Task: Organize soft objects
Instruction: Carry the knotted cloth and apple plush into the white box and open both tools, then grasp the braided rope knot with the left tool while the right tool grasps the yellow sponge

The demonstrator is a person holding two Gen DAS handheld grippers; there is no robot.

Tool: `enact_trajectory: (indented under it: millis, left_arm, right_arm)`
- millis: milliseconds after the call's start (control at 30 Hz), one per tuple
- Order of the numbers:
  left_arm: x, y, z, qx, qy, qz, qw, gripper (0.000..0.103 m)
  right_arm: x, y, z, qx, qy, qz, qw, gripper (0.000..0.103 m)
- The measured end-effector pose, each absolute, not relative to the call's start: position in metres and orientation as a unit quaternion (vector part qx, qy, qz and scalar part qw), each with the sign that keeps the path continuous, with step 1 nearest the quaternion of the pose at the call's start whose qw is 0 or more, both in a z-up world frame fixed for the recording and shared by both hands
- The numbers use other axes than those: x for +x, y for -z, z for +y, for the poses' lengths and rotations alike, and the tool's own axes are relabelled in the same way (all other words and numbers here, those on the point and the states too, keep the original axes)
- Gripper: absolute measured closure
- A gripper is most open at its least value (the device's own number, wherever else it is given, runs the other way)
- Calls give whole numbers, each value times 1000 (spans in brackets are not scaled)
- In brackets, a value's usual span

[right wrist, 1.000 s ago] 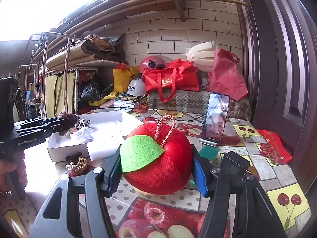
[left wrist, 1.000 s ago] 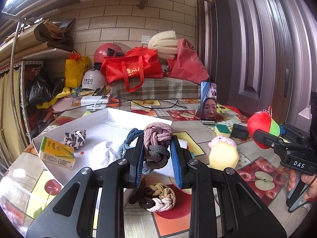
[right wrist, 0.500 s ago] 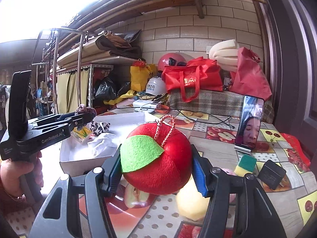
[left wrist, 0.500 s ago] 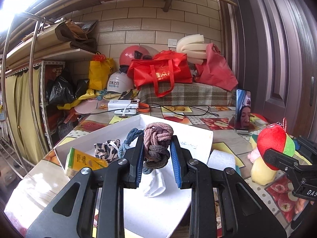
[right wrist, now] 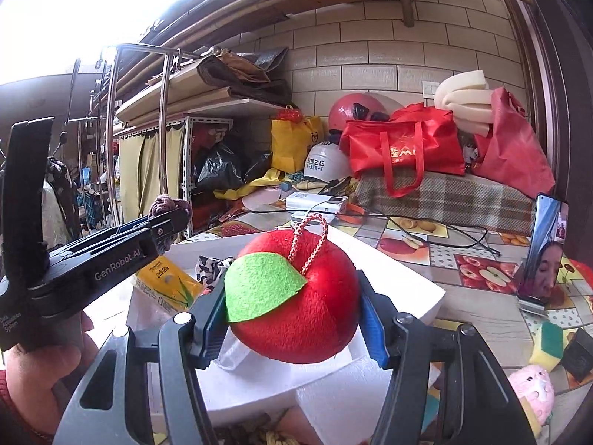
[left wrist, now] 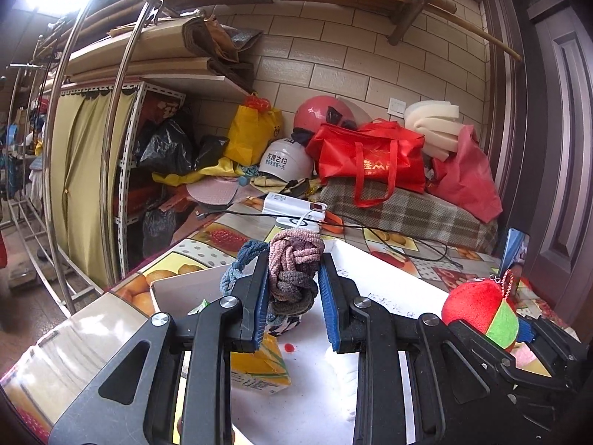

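Currently —
left gripper (left wrist: 292, 289): clenched on knotted rope toy (left wrist: 294, 267), lower centre.
right gripper (right wrist: 292, 315): grasping plush apple (right wrist: 296, 296).
white box (right wrist: 400, 274): partly filled; both toys unplaced.

The right gripper (right wrist: 296, 319) clamps a red plush apple (right wrist: 300, 296) with a green felt leaf and a looped cord, held over the near edge of a white foam box (right wrist: 404, 278). At left, a hand (right wrist: 40, 367) holds the left gripper (right wrist: 178, 218), its jaws closed on a knotted rope toy (right wrist: 166, 202) above the box. A yellow carton (right wrist: 163, 285) and a black-and-white scrunchie (right wrist: 209, 263) lie inside. At right, a phone (right wrist: 543, 252) stands upright; a pink plush (right wrist: 530, 389) and a sponge (right wrist: 548, 341) lie nearer.
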State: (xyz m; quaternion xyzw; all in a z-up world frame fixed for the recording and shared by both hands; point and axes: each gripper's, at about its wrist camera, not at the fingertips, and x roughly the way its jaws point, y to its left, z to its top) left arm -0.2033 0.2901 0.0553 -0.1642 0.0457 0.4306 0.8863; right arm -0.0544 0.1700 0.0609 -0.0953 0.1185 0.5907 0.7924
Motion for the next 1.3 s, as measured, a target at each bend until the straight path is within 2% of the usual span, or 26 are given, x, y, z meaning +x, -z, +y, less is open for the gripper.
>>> enact_trajectory:
  millis: [367,433,467,500,533,567,600,667,1300]
  left_arm:
    - [-186,-57,288,-137,-433,74,888,78]
    - [-184,-57,287,-130,-436,80,887,71]
    - [-182,-57,286,-126,-439,81,886,63]
    - [-181,-58,285,-121,-445,82,884,50]
    - [-180,-58,284,-116,-452,83,881,41]
    - [-181,-58,283,-115,-459,79,877,20]
    - [-183,-58,284,-116,-467,76,873,1]
    - [-186,-57,288,-124,-474,75,868,0]
    - [-201,-55,286,-151,-476,50,865,0]
  right_arm:
    - [-51,-57,191,-119,-582,153,790,40]
    - [-49,-56,193,-120,-580,160,789,38]
    - [-48,-56,194,-121,-581,163,788,36]
    - [-47,-56,194,-120,-582,164,788,34]
    - [-47,-56,193,-118,-581,162,788,24]
    - [-48,-57,192,-117,-581,159,790,14]
    - [-49,-57,192,-118,-580,156,791,12]
    - [-51,-57,193,-122,-580,152,791,0]
    - [-58,-62,168,-97,-572,100,809,0]
